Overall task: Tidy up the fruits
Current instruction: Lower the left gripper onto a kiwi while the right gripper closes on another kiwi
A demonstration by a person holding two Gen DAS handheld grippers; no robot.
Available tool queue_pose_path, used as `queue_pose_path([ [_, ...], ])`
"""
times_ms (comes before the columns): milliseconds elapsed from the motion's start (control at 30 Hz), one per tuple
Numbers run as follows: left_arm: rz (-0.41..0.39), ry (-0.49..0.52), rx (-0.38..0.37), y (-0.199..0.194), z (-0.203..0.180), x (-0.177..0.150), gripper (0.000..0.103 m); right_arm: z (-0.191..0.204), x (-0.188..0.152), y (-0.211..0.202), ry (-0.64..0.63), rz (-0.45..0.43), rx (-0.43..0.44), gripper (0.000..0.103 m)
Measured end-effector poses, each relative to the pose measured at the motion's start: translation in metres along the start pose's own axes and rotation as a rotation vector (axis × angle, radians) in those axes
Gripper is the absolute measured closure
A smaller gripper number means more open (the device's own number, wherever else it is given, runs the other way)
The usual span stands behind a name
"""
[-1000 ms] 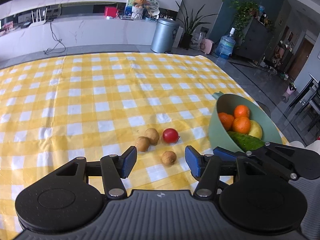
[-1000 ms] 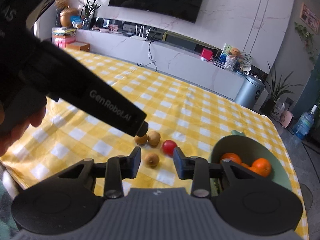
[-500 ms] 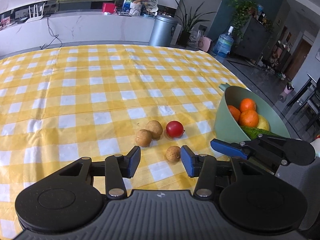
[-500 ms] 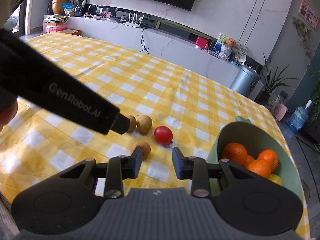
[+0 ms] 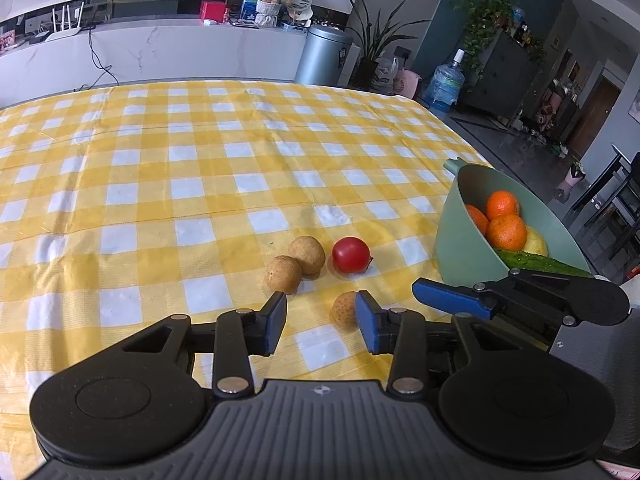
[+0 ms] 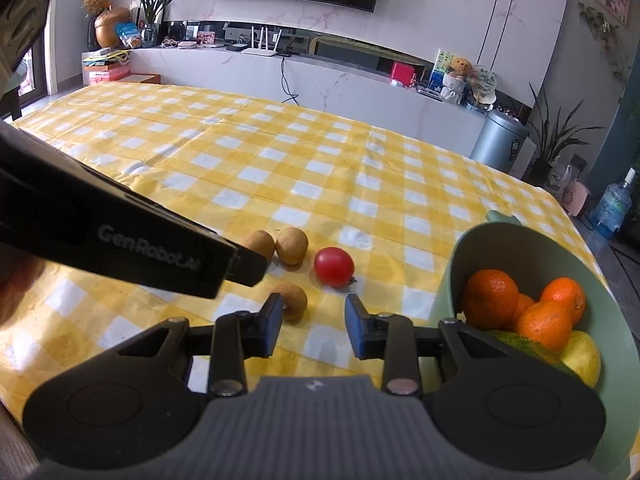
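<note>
In the left wrist view, two brown kiwis (image 5: 296, 263) touch at centre, a tomato (image 5: 351, 254) right of them. Below, the left gripper (image 5: 321, 322), jaws just narrowing yet apart, nears a third kiwi (image 5: 344, 309). The green bowl (image 5: 452, 236) sits right. The right gripper (image 6: 314, 324) is slightly parted, empty.

"GenRobot.AI" in pale letters on the left gripper's (image 6: 244, 266) black side
</note>
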State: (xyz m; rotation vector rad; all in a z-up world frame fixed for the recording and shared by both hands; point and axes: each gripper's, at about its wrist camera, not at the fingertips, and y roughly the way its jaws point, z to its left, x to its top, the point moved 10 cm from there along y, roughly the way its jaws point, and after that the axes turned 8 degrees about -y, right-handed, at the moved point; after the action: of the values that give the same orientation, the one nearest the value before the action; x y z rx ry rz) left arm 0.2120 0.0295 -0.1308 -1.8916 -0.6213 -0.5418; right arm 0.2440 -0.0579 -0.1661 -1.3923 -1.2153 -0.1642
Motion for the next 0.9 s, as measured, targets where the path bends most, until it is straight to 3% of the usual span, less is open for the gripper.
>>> queue_pose_path([
  [100, 0.0, -0.005, 0.01, 0.005, 0.001, 0.001, 0.06, 0.002, -0.001, 0.002, -0.015, 0.006, -0.018, 0.073],
  [300, -0.036, -0.044, 0.052, 0.009, 0.013, 0.009, 0.06, 0.006, 0.0, 0.007, 0.022, 0.002, 0.027, 0.073],
  [600, -0.033, -0.011, 0.089, 0.023, 0.018, 0.008, 0.061, 0.005, 0.0, 0.022, 0.088, 0.014, 0.062, 0.074],
  [900, -0.032, 0.005, 0.105, 0.03, 0.018, 0.007, 0.072, 0.004, -0.001, 0.026, 0.117, 0.013, 0.096, 0.082],
])
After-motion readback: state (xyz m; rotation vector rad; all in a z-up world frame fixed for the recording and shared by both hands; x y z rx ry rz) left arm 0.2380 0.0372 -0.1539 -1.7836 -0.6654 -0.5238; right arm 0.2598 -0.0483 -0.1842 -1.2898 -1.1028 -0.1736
